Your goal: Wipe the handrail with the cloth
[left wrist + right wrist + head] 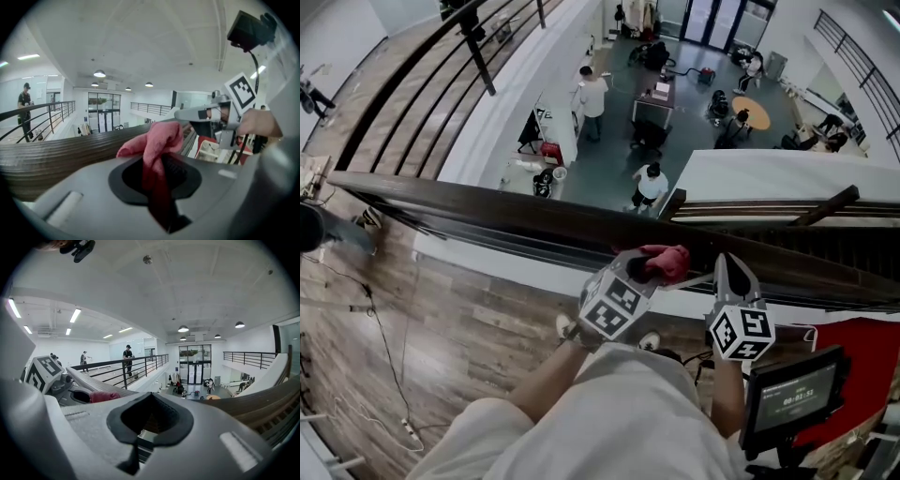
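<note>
A: Setting?
B: An upper gallery with a wood floor (441, 309), looking down into an atrium. There are people (652, 184) on the lower level. A dark handrail (487, 214) runs across the head view from left to right.
A: Where's the cloth (669, 261)?
B: It's red and bunched, over the handrail's near edge, right of centre. I can't tell if it actually touches the wood.
A: What about the left gripper (647, 270)?
B: It's at the rail with its fingers clamped on the cloth. One fold sticks up past the tips and the rest hangs down between them.
A: And the right gripper (731, 279)?
B: It's just beside the left gripper, on its right, also at the rail's near edge. The fingers are together with nothing between them. Its own view shows only the atrium and the rail beyond.
A: Anything else?
B: A small screen (792, 394) at the lower right.
</note>
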`<state>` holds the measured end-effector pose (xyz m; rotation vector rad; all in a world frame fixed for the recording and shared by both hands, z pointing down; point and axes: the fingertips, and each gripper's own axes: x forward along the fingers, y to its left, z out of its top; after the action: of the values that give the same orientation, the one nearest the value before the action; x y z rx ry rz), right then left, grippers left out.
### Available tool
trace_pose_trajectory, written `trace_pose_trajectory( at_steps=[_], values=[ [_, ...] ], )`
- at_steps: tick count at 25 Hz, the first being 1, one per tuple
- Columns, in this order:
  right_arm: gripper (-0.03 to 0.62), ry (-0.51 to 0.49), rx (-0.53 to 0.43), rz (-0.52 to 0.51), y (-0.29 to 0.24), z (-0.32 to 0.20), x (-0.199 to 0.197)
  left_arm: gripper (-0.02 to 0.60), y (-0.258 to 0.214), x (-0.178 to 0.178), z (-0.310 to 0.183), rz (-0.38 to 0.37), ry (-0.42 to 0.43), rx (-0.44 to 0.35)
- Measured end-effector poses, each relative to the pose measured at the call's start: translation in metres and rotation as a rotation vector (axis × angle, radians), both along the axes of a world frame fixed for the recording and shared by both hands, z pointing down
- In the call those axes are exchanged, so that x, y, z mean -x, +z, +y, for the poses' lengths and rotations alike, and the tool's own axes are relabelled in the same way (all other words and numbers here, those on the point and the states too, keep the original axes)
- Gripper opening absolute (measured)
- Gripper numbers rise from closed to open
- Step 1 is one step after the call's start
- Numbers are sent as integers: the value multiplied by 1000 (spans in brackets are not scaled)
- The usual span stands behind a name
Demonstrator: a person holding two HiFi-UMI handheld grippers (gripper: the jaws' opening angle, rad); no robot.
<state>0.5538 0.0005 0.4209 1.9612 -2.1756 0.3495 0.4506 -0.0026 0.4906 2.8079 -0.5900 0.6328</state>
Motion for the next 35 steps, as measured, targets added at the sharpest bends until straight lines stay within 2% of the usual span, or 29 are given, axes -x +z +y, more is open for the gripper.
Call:
trace_pose_trajectory(
  at_steps=[10, 24, 35],
  values=[
    [3, -31, -5, 26, -11, -12, 38, 72, -5, 54, -23, 4, -72, 2],
    [3, -87, -18, 25, -12, -44, 103, 77, -3, 180, -66, -25, -235, -7],
    [3, -107, -22, 7, -13, -63, 155, 77, -7, 240, -80, -35, -276, -10]
  ],
)
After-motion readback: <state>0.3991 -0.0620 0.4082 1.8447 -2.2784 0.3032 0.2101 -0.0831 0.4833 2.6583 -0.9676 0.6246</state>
